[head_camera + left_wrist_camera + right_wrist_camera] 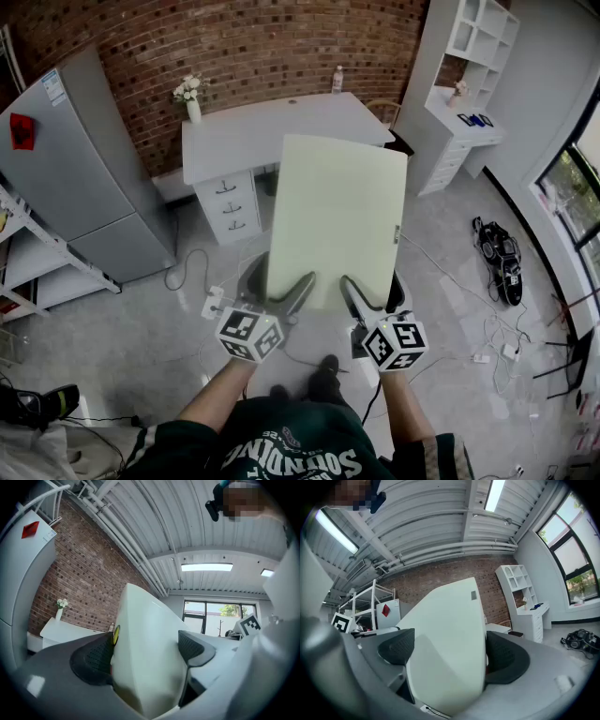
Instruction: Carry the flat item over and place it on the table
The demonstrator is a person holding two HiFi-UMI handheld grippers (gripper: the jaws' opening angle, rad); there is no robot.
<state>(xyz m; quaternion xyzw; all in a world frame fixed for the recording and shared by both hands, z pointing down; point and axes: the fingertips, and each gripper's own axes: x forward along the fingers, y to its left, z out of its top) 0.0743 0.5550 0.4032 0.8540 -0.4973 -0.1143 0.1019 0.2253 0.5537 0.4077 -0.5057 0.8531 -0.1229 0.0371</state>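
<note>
Pinching the near edge of one pale green flat board (337, 216) at frame centre, two grippers, the left gripper (279, 281) and the right gripper (373, 291), stand spread wide, pads pressed on the board. Beyond, at upper centre, one white table (253, 131) stands against a brick wall (262, 47).

board (336, 220) hides pt of table (244, 136); fridge (84, 178) cut off L
</note>
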